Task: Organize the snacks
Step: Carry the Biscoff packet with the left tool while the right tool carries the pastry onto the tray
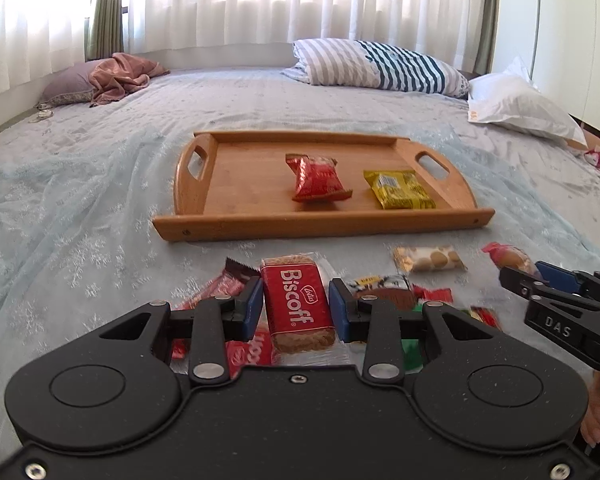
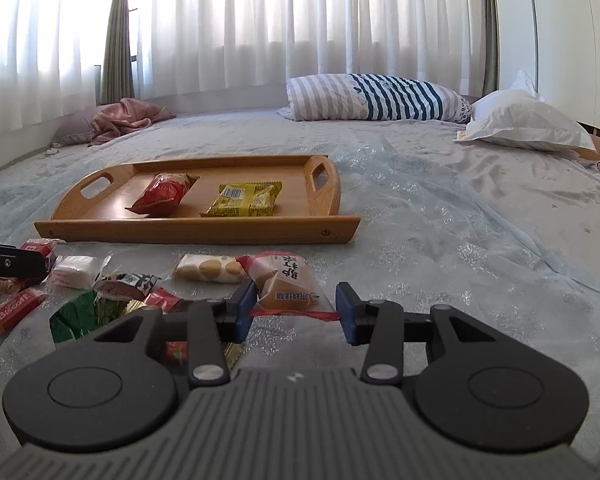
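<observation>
My left gripper (image 1: 295, 294) is shut on a red Lotus Biscoff packet (image 1: 296, 304), held just above the bed between the blue pads. My right gripper (image 2: 296, 308) is shut on a clear-wrapped cake packet (image 2: 284, 280) with a red end seal; the seal spans from pad to pad. The same right gripper (image 1: 526, 274) shows at the right edge of the left wrist view. Ahead lies a wooden tray (image 1: 324, 228) (image 2: 196, 230) holding a red packet (image 1: 318, 180) (image 2: 162, 194) and a yellow packet (image 1: 398, 190) (image 2: 244, 200).
Loose snacks lie on the bedspread before the tray: a round-cookie pack (image 2: 208, 268), a white packet (image 2: 76, 272), a green wrapper (image 2: 76, 314), another Biscoff (image 2: 14, 312). A striped pillow (image 1: 380, 64), a white pillow (image 1: 516, 104) and pink cloth (image 1: 116, 76) lie at the back.
</observation>
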`<state>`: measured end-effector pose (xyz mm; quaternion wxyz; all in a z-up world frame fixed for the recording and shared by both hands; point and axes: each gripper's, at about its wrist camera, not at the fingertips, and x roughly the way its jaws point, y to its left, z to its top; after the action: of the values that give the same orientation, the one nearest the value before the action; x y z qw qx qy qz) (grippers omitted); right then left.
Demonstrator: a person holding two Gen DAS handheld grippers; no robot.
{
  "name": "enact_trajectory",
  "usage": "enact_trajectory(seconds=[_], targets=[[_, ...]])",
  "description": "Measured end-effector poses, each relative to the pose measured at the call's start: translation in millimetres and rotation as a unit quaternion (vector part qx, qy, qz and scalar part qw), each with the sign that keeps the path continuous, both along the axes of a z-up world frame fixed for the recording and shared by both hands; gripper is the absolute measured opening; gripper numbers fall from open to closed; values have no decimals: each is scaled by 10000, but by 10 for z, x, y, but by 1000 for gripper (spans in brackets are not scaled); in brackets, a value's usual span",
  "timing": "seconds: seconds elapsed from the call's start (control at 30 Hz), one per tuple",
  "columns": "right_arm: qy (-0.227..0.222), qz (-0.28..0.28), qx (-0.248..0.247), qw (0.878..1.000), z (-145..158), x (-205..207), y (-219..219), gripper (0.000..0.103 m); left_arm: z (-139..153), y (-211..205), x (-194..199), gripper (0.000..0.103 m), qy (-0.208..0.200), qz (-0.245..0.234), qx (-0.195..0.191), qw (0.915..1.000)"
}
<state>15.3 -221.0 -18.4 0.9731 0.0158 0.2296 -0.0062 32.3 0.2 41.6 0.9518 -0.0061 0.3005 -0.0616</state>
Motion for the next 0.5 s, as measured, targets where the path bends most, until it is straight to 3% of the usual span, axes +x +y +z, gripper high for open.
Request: enact_trajectory(seconds=[0.5], targets=[[-190,-157,-80,9997,276,444,-39,48,250,175,617,34,-155,66,-241,9996]])
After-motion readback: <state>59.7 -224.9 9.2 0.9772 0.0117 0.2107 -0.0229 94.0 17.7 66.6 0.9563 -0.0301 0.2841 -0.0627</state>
